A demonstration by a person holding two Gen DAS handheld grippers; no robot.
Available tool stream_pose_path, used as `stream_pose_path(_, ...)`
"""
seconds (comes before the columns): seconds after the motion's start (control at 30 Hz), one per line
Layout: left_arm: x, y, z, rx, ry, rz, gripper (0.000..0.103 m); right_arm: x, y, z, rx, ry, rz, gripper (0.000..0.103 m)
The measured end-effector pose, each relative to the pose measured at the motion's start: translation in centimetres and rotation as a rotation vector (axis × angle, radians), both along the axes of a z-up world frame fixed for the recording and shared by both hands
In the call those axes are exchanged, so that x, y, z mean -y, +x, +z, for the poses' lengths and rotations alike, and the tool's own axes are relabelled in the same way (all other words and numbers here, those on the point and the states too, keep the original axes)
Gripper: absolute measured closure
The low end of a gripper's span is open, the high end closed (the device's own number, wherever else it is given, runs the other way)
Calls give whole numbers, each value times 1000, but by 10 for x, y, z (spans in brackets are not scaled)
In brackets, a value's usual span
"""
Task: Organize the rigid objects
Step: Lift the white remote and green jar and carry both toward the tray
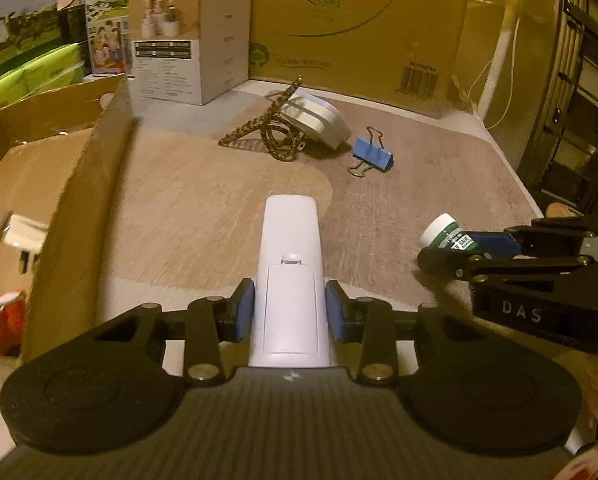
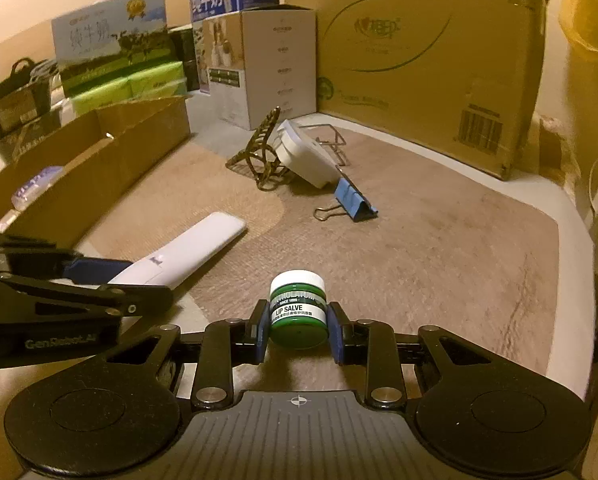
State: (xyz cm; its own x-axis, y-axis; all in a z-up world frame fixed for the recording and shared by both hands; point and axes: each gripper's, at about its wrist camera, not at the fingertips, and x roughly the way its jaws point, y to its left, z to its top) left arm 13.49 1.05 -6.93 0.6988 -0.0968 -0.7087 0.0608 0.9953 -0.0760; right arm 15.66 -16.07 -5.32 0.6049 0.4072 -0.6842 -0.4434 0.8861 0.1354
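Note:
My left gripper is shut on a white remote control, which points away from me with its battery cover up and its far end low over the brown mat. From the right wrist view, the remote sticks out of the left gripper at the left. A small green jar with a white lid, labelled LIP SALVE, lies on its side between the blue pads of my right gripper, which is shut on it. The left wrist view shows the same jar in the right gripper at the right edge.
An open cardboard box with several items inside runs along the left. On the mat farther back lie a blue binder clip, a white plastic device and a brown patterned clip. A large carton and printed boxes close off the back.

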Motion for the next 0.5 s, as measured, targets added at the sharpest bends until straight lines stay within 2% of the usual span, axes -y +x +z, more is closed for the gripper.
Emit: stream_pose_path(0.5, -7, -44, 26, 31, -2, 27, 69, 0, -34, 32, 17, 59, -7, 73)
